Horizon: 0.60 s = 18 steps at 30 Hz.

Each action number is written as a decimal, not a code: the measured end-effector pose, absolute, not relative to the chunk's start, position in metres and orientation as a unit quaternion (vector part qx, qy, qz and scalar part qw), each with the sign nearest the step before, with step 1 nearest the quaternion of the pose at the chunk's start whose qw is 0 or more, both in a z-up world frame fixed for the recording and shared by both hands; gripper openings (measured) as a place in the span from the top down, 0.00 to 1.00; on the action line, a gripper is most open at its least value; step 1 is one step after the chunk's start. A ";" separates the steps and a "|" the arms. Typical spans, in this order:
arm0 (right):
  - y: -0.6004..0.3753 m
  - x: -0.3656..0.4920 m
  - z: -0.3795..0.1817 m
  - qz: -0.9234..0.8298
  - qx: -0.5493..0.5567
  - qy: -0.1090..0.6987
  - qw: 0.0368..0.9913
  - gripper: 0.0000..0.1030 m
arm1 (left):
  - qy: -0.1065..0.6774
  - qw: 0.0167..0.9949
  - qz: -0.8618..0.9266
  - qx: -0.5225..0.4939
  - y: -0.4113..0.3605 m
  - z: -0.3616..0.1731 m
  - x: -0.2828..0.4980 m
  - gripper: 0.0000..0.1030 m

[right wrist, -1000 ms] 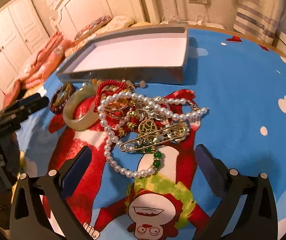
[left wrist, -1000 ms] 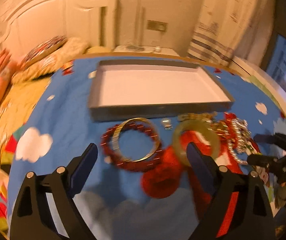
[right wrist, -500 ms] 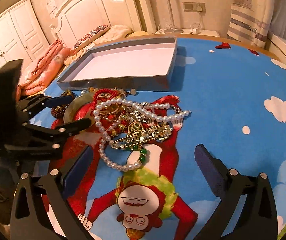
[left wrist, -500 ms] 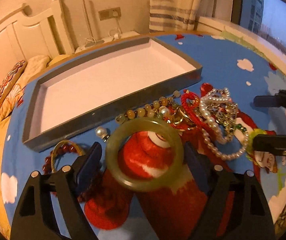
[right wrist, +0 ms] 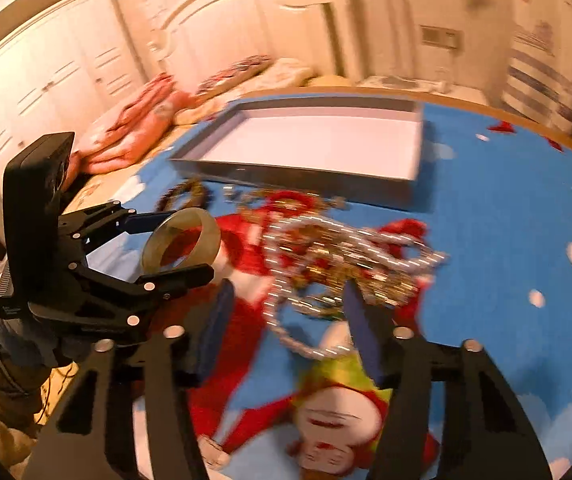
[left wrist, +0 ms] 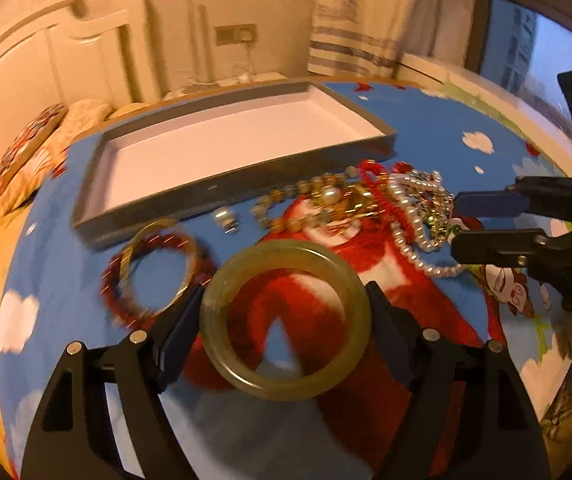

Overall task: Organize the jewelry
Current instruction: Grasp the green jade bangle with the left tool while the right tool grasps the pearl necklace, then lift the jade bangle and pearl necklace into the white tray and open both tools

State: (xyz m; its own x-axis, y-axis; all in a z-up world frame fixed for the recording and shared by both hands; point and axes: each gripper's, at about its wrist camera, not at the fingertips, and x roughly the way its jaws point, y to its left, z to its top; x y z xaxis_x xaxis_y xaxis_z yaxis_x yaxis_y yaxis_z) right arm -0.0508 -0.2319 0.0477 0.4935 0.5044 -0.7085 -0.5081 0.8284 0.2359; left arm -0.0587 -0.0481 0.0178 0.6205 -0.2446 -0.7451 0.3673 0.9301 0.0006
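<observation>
Left wrist view
Left gripper (left wrist: pixel 284 320): jaws closed across the green bangle (left wrist: pixel 286 320), one pad on each outer side, ring held flat.
Bangle location: raised over the blue cartoon bedspread (left wrist: pixel 62 248), short of the grey tray (left wrist: pixel 222 184).
Handling: stiff, smooth stone-like ring; probably slippery and chip-prone, so a grip across its full width suits it.
Loose pieces: red-and-gold bracelets (left wrist: pixel 154 268) and tangled heap (left wrist: pixel 398 208) on the spread.

Right wrist view
Right gripper (right wrist: pixel 286 320): jaws partly open, holding nothing, around the near edge of the pearl strand (right wrist: pixel 298 320).
Strand handling: limp, light, snag-prone; best taken by a single bunch.
</observation>
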 end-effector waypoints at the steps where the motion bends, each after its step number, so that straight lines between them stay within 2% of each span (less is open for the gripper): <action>1: -0.226 -0.049 0.049 0.296 -0.012 0.405 0.865 0.57 | 0.397 0.901 -0.163 0.066 -0.039 0.020 -0.063 0.24; 3: -0.220 -0.043 0.047 0.295 -0.017 0.410 0.863 0.65 | 0.393 0.905 -0.152 0.054 -0.027 0.024 -0.070 0.24; 8: -0.222 -0.026 0.041 0.301 0.014 0.422 0.855 0.73 | 0.390 0.909 -0.140 0.033 -0.006 0.027 -0.086 0.24; 10: -0.220 -0.021 0.038 0.302 0.010 0.424 0.854 0.80 | 0.392 0.909 -0.139 0.029 -0.003 0.025 -0.089 0.24; 11: -0.220 -0.020 0.037 0.302 0.007 0.425 0.853 0.90 | 0.394 0.908 -0.138 0.026 -0.002 0.024 -0.091 0.24; 18: -0.241 -0.030 0.062 0.310 0.051 0.392 0.864 0.90 | 0.395 0.907 -0.143 0.017 -0.003 0.027 -0.094 0.24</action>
State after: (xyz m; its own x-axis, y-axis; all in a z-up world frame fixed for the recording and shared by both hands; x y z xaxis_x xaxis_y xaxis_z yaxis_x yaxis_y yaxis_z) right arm -0.0297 -0.2411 0.0619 0.4996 0.5769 -0.6462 -0.4963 0.8020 0.3323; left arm -0.0942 -0.0030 0.0269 0.6475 -0.2451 -0.7216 0.2725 0.9587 -0.0812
